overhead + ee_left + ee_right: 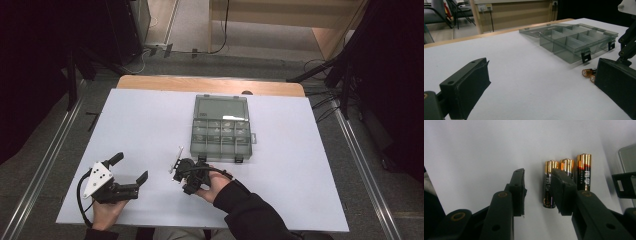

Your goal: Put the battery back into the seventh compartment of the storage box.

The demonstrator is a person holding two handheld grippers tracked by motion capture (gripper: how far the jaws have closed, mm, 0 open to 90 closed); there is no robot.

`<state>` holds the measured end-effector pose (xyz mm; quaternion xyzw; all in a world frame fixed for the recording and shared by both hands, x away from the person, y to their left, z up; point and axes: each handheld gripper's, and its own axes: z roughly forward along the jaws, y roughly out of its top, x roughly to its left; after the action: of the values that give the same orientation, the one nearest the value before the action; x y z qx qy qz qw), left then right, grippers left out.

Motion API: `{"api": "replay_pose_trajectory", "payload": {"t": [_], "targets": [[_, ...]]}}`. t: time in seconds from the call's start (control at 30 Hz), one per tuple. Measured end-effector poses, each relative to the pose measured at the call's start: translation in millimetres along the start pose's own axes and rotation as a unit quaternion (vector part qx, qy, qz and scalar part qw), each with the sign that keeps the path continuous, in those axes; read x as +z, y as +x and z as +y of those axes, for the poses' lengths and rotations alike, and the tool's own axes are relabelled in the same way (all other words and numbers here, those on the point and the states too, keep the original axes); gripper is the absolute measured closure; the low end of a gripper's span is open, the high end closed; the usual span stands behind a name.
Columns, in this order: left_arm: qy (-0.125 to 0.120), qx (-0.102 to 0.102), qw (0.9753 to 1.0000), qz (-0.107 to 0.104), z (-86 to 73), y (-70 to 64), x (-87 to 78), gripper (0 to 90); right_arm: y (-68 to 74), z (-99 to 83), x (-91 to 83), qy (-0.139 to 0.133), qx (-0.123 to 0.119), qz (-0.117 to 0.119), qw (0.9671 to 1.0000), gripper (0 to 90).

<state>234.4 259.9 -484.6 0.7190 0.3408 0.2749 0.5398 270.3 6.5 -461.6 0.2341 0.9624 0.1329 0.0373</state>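
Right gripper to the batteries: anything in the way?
Nothing visible. The right gripper hangs open just over the three batteries, which lie side by side on the white table. One of its jaws already overlaps the left and middle batteries. The open compartment box sits just beyond.

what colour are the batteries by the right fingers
Black bodies with gold-and-orange tops; the batteries show best in the right gripper view.

An open grey compartment box (221, 131) sits on the white table (140, 130), 2 chairs (442, 12) beyond.
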Motion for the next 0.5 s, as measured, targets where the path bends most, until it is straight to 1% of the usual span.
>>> {"api": "replay_pose_trajectory", "payload": {"t": [0.07,0.17,0.3,0.33,0.37,0.43,0.5], "targets": [[0.001,0.0,1.0,-0.001,-0.1,-0.2,0.2,0.0,0.0,-0.1,-0.1,0.0,-0.002,-0.004,1.0,65.4],[0.001,0.001,1.0,-0.001,0.0,-0.4,0.2,0.0,-1.2,-0.3,0.2,0.002,0.002,-0.008,1.0,65.5],[0.001,0.001,1.0,-0.001,-0.1,-0.5,0.4,0.0,-3.4,0.1,0.9,0.006,0.012,-0.016,0.9998,69.0],[0.002,0.001,1.0,-0.001,-0.1,-0.5,0.3,0.0,-4.8,0.3,1.1,0.004,0.013,-0.014,0.9998,71.1],[0.002,0.001,1.0,-0.002,-0.1,-0.5,0.4,0.0,-4.8,0.3,1.1,0.004,0.013,-0.014,0.9998,71.1],[0.003,0.001,1.0,-0.001,0.0,-0.7,0.5,0.0,-5.9,1.5,1.1,0.012,0.024,-0.017,0.9995,72.2],[0.003,0.002,1.0,-0.002,0.0,-0.8,0.5,0.0,-6.4,3.0,1.4,0.016,0.023,-0.02,0.9994,73.3]]}}
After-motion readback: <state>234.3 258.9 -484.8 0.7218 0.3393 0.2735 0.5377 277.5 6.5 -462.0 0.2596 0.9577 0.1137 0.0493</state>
